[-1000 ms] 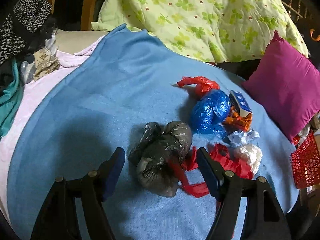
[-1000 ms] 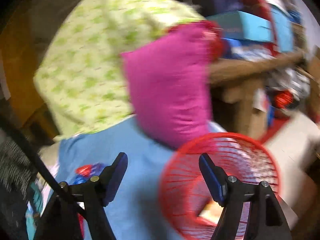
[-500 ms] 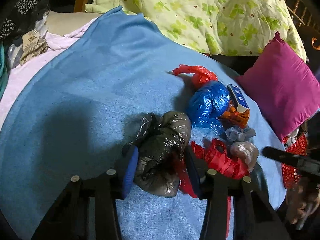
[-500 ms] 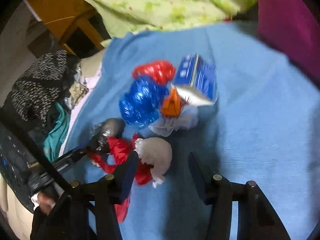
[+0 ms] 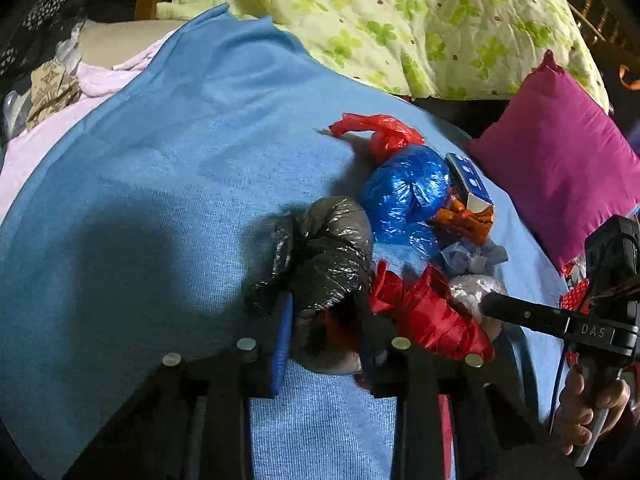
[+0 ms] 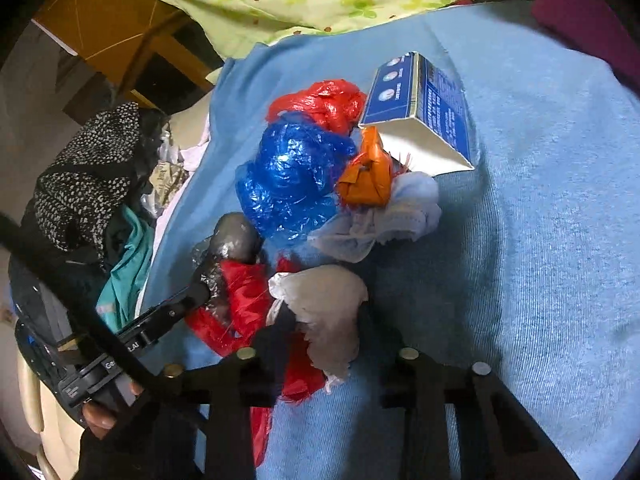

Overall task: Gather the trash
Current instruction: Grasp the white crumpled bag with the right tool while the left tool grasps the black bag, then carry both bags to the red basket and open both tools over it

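A heap of trash lies on the blue blanket (image 5: pixel 160 184). My left gripper (image 5: pixel 322 332) is shut on the black plastic bag (image 5: pixel 324 256), which bulges between its pads. My right gripper (image 6: pixel 324 328) has closed on the white plastic bag (image 6: pixel 324 308); it also shows at the right of the left wrist view (image 5: pixel 520 312). Beside them lie a red bag (image 5: pixel 424 312), a blue bag (image 5: pixel 408 196), another red bag (image 5: pixel 380 132), an orange wrapper (image 6: pixel 366 176), a pale tissue (image 6: pixel 404 208) and a blue-and-white carton (image 6: pixel 428 112).
A magenta pillow (image 5: pixel 560 176) lies to the right, with a red mesh basket (image 5: pixel 576 296) partly hidden behind my right gripper. A green-flowered quilt (image 5: pixel 400 24) lies at the back. Piled clothes (image 6: pixel 88 184) sit at the blanket's left edge.
My left gripper moved forward and closed on the black bag. My right gripper swung from the red basket to the trash heap and closed around the white bag.
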